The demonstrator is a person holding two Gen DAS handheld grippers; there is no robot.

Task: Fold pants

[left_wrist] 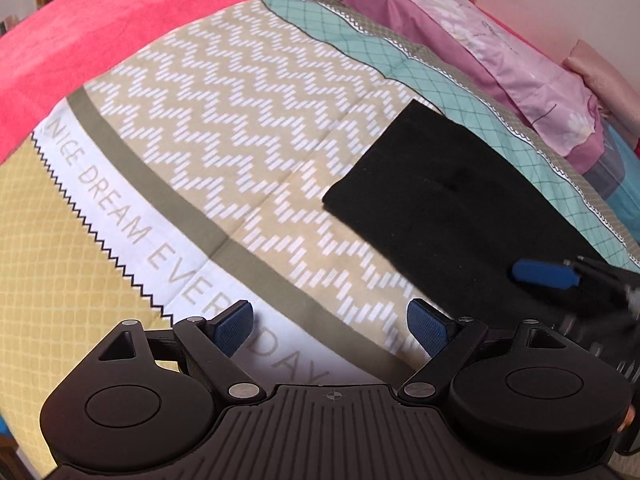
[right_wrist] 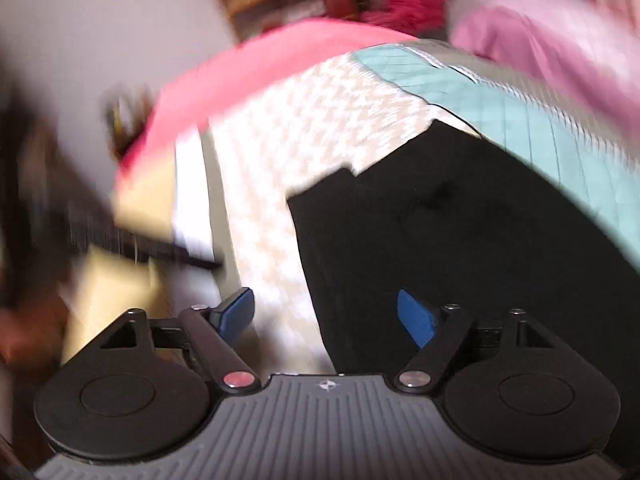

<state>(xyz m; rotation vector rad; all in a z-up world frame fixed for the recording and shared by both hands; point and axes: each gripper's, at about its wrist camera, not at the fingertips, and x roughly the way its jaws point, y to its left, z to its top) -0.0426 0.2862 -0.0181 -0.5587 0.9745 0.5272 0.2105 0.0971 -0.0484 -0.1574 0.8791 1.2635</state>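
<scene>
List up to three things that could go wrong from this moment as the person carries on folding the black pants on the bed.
1. The right wrist view is smeared by fast motion; the open right tool could close on the patterned zigzag bed sheet instead of the flat black fabric pants.
2. Black on black hides layers, so one layer alone may be pinched.
3. The open left tool sits off the pants, leaving them unpinned if dragged.

Matt black cloth pants (left_wrist: 448, 200), printed cotton-like bedsheet (left_wrist: 224, 128), ribbed blue fingers (left_wrist: 234, 326)
</scene>
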